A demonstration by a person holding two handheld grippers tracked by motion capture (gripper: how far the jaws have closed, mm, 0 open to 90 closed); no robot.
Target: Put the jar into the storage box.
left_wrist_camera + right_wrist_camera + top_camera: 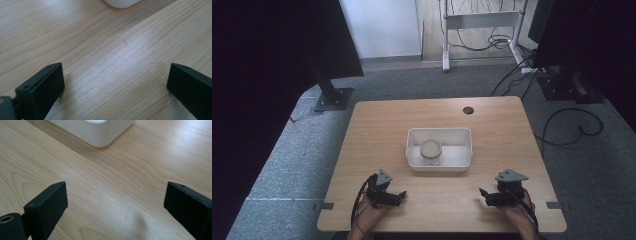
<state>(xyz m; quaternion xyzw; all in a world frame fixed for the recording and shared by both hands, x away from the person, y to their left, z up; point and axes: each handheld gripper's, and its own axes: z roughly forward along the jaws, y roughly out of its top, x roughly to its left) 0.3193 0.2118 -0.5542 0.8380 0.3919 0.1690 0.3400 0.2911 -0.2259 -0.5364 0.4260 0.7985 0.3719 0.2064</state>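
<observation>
On the wooden counter (377,130), a white rectangular tub (464,150) sits at about the centre, and a clear jar (431,152) with a pale lid stands upright inside it, toward the tub's 9 o'clock side. From the tub, the left gripper (398,196) lies at about 7 o'clock and the right gripper (485,196) at about 5 o'clock, both near the counter's front edge, well apart from the tub and held in the person's hands. In the left gripper view its jaws stand wide apart with only bare wood between them, a corner of the tub (122,3) at 12 o'clock. In the right gripper view the jaws are likewise spread wide and hold nothing, the tub's corner (100,135) at 12 o'clock. A round dark hole (468,110) marks the counter's far side.
</observation>
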